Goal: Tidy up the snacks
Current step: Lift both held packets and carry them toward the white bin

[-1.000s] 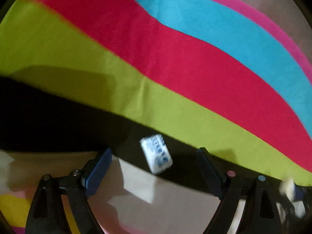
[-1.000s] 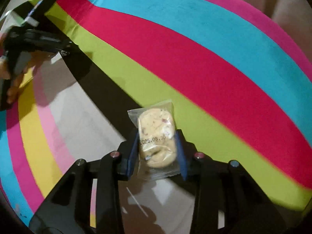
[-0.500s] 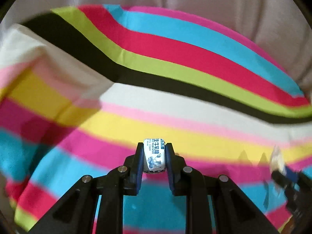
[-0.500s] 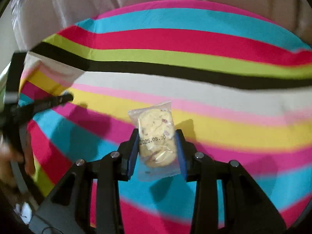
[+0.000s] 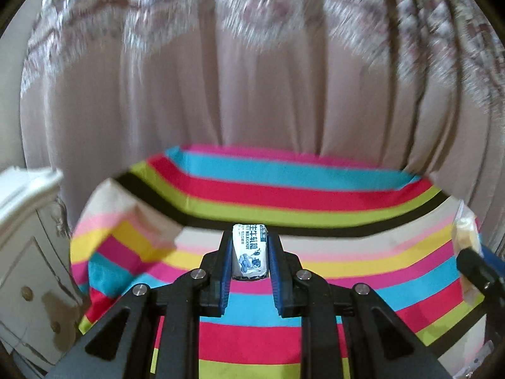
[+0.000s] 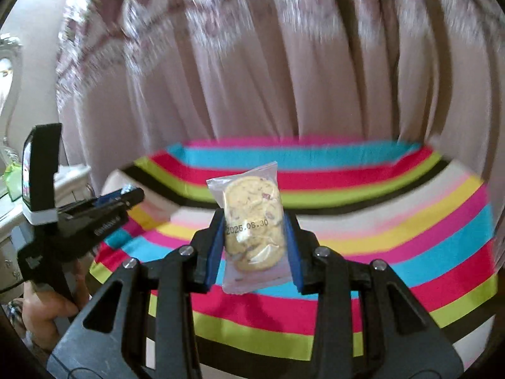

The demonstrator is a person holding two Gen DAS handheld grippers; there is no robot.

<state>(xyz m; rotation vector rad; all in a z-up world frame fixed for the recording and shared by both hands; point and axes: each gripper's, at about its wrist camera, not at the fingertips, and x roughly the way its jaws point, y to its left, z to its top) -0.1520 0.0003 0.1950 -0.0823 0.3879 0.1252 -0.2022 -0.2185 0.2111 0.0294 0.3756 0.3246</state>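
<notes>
Since a second ago the left gripper [image 5: 250, 256] has closed on the candy [image 5: 250, 254] and, with the right gripper [image 6: 254, 246] clamping the cookie packet [image 6: 252, 224], lifted off the striped cloth [image 5: 284, 195], so 2 snacks look ready for sorting.

left gripper [image 5: 250, 254] clamped, right gripper [image 6: 254, 237] clamped

Glossy clear plastic cookie wrapper [image 6: 249, 221]; matt striped cloth [image 6: 410, 252].

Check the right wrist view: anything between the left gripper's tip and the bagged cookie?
Nothing. Between the left gripper and the bagged cookie only the striped cloth far below shows.
</notes>
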